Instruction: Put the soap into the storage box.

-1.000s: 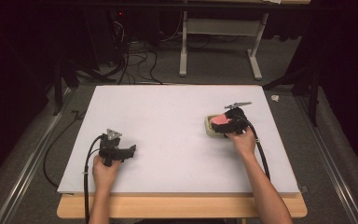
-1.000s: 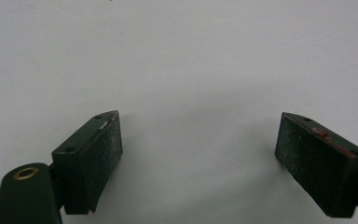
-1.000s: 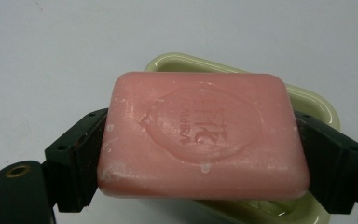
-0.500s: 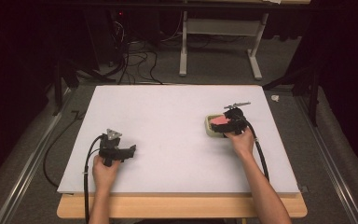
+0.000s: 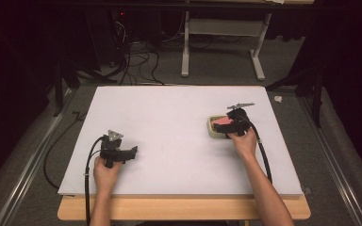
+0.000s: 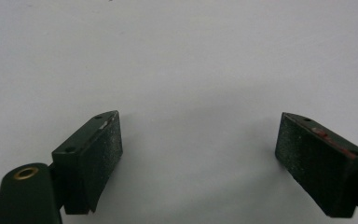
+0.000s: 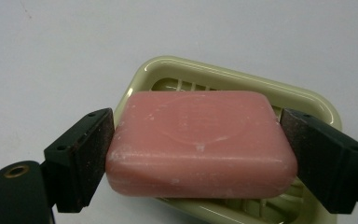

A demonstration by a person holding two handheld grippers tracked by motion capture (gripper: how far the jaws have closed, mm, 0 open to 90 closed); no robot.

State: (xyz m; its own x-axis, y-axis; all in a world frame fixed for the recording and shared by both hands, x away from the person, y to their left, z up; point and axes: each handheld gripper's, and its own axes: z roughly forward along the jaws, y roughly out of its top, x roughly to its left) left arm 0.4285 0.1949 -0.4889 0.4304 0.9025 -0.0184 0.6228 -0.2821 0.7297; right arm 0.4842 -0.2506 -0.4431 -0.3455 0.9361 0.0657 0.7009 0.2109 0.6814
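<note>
Right gripper clamps a pink bar of soap by its two short ends, one black jaw pressed against each end. Seen in the right gripper view, the soap fills the centre of the frame, directly above a pale green soap dish with a slatted floor; whether the soap rests in the dish cannot be told. In the high view, the right gripper and dish sit right of centre on the white table. Left gripper, lower left of the high view, has its jaws spread wide over bare table, holding nothing.
</note>
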